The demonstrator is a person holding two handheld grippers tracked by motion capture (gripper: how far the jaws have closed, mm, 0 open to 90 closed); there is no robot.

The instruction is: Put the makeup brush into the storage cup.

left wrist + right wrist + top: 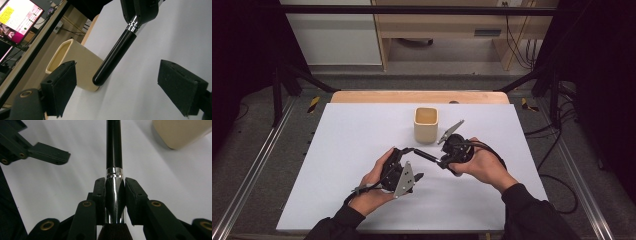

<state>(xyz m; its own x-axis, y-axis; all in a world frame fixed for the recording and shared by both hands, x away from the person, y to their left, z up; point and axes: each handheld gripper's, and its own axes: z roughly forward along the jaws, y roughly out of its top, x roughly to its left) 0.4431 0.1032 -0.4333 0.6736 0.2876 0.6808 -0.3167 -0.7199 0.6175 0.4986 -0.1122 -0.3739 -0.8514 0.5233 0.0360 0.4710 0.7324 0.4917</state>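
Observation:
A brush with a glossy black handle and a silver ferrule hangs above the white table. My right gripper is shut on the ferrule, and the dark bristles sit behind its pads. The handle points toward my left gripper, which stands open. The handle's rounded end lies in the gap between the wide pads without touching either. In the high view my left gripper is just left of the handle's tip. A cream cup, empty and upright, stands behind both grippers.
The white board covers a wooden table whose far edge shows behind the cup. A lit monitor stands beyond the table's edge in the left gripper view. Black frame bars and cables flank the table.

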